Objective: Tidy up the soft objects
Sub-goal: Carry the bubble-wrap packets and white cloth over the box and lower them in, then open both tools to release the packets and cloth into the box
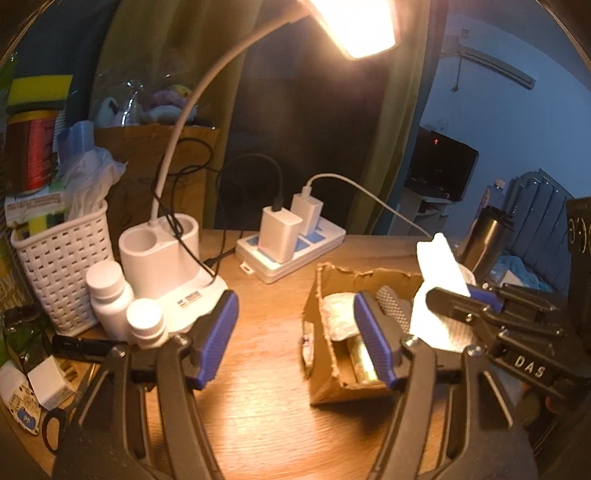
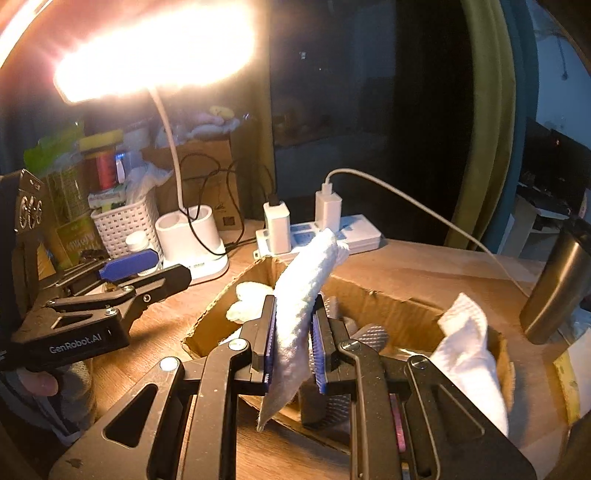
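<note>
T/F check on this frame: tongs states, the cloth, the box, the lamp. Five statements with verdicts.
1. The right tongs are shut on a white cloth. True.
2. The left tongs hold a bottle. False: they are open and hold nothing.
3. The cloth is above the open cardboard box. True.
4. The box is empty. False: it already holds white soft items, among other things.
5. The desk lamp is off. False: it is lit and glares in both views.
</note>
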